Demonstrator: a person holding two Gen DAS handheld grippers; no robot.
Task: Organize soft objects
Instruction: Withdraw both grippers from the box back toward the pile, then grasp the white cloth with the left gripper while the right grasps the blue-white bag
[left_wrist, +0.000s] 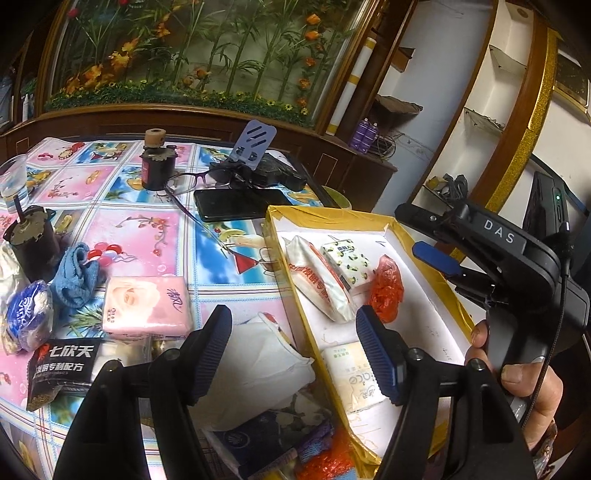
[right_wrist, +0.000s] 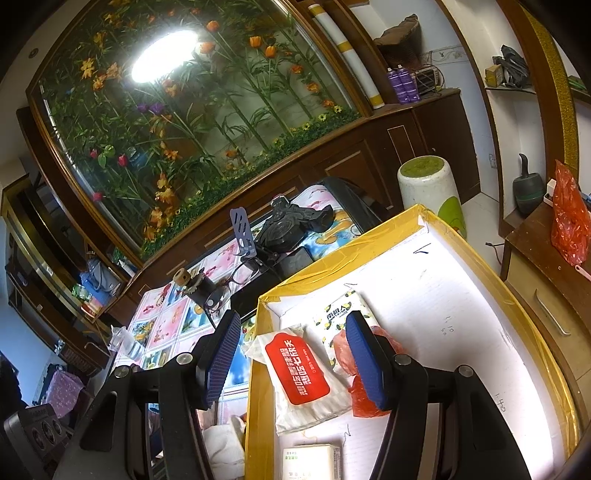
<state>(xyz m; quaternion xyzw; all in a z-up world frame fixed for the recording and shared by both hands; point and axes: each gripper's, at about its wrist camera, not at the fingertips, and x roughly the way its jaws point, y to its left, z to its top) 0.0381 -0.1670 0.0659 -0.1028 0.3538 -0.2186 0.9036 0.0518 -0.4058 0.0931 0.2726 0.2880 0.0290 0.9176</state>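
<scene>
A yellow-rimmed box (left_wrist: 421, 225) with a white floor holds a red-labelled tissue pack (right_wrist: 299, 369), a lemon-print pack (right_wrist: 338, 314), a crumpled red bag (right_wrist: 360, 400) and a cream pack (left_wrist: 352, 373). My left gripper (left_wrist: 295, 350) is open above a white tissue pack (left_wrist: 255, 354) lying just left of the box; its pads touch nothing. My right gripper (right_wrist: 293, 354) hangs open over the red-labelled pack, also touching nothing. On the table to the left lie a pink tissue pack (left_wrist: 147, 306), a blue cloth (left_wrist: 75, 277), a blue-white pack (left_wrist: 27, 317) and a black sachet (left_wrist: 61, 365).
A phone (left_wrist: 236, 203), glasses (left_wrist: 192, 181), two black jars (left_wrist: 157, 166) and a plastic cup (left_wrist: 14, 184) stand on the flowered tablecloth. A dark blue pack (left_wrist: 273, 432) and orange netting (left_wrist: 325, 461) lie at the near edge. Beyond the box stand a white stool (right_wrist: 432, 192) and a wooden cabinet (right_wrist: 546, 295).
</scene>
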